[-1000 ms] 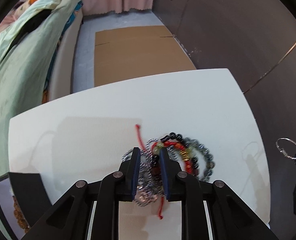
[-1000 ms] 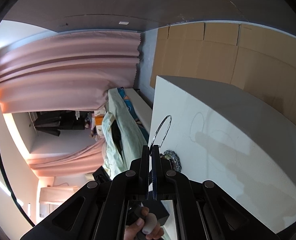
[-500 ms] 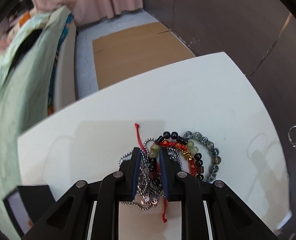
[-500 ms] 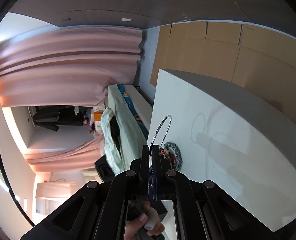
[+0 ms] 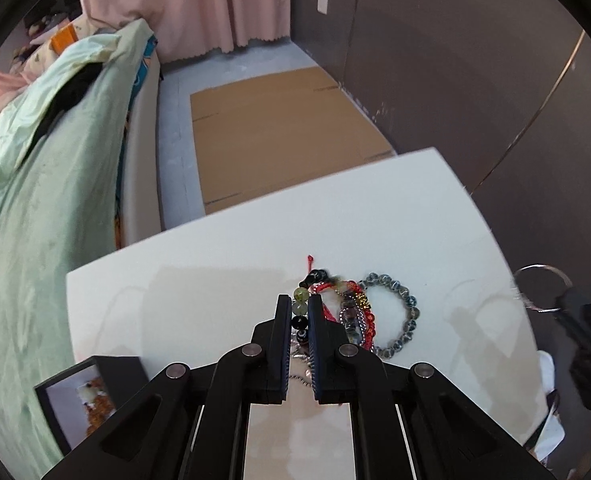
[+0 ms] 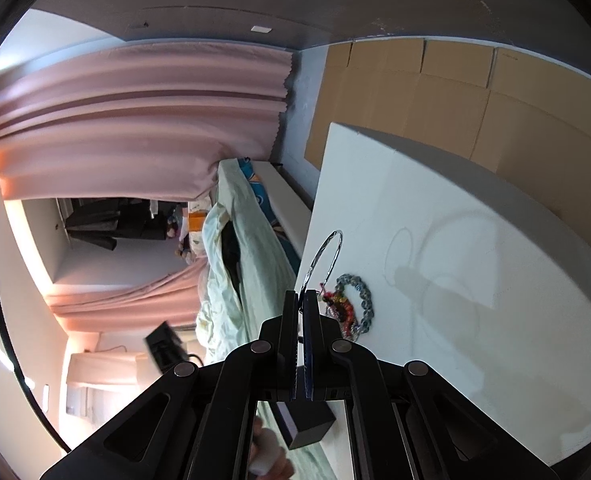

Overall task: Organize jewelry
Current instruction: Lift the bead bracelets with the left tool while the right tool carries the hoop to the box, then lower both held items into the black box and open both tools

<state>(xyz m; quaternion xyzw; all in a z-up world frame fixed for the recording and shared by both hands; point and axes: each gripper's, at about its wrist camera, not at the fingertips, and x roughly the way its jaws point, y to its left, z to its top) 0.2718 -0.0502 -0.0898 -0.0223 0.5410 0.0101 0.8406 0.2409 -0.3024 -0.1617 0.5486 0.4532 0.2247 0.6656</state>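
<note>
Item: tangled heap of bracelets — red woven cord, silver chain, dark and yellow-green beads — lying on the white tabletop, near its middle. A grey-blue beaded bracelet lies looped at the heap's right edge, touching it.

Left gripper: fingers drawn narrow around a strand of yellow-green and black beads, which sits between the pads; the grip looks closed on it, though whether the strand is lifted off the table cannot be told.

Right gripper: pinched shut on a thin silver wire hoop, held upright above the table, near the heap but apart from it.

Nearby: black open jewelry box with pale lining at the table's near left corner, with something orange inside.

Surroundings: flattened brown cardboard on the floor, pale green bedding, pink curtain.

Progress, as judged: early to middle. Most pieces remain heaped and unsorted; one strand is being separated, and the hoop awaits threading or placement.
</note>
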